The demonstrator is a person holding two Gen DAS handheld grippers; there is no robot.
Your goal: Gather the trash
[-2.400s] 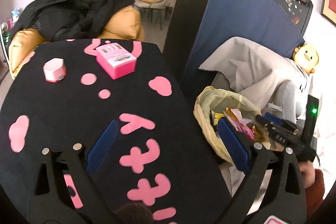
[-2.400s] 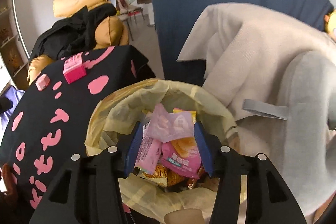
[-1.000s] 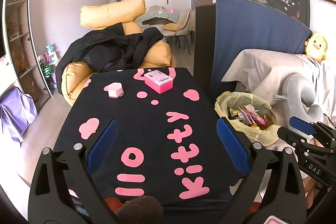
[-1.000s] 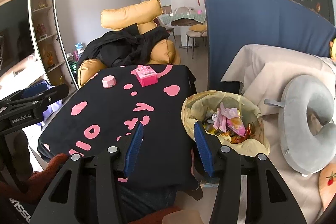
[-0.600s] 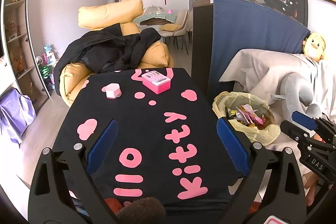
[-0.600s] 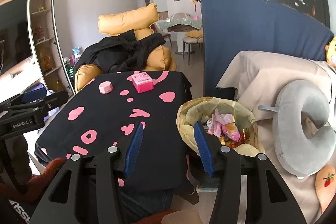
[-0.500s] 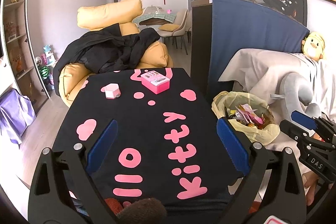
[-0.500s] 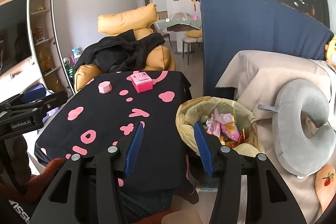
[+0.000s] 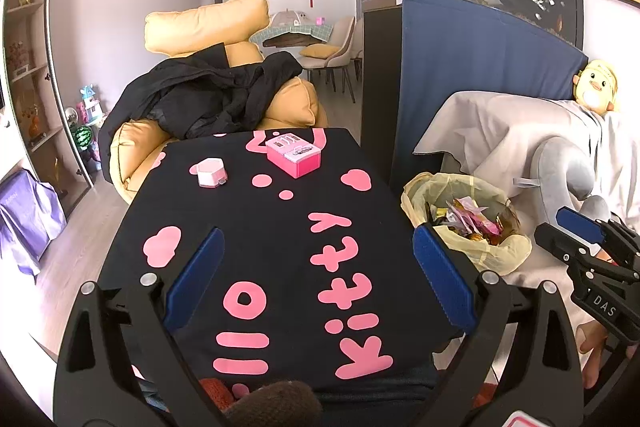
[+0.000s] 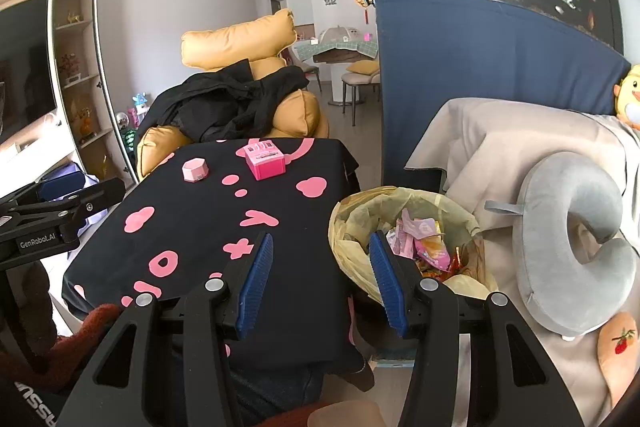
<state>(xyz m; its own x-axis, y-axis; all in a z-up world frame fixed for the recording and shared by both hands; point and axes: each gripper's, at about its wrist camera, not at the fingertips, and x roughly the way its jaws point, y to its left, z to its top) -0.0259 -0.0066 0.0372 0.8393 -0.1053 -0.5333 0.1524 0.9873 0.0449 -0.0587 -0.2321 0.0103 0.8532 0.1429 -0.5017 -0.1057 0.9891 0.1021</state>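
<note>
Trash, crumpled pink and orange snack wrappers [image 10: 424, 247], fills the bin lined with a thin yellow plastic bag [image 10: 356, 215], just right of the desk draped in a black cloth with pink letters [image 9: 280, 227]. We judge the wrappers light, soft and slippery, best pinched at a raised fold; the liner looks flimsy, so we would take it at the rolled rim. Nearest us, the left hand-held gripper [image 9: 316, 267] stands wide with nothing between its blue pads, and the right hand-held gripper [image 10: 320, 279] is also apart and empty. Farther off on the desk sit a pink rectangular box [image 9: 294, 154] and a small pale pink hexagonal case [image 9: 211, 172]; we cannot tell whether either is trash. The bin's body and lower contents are hidden.
</note>
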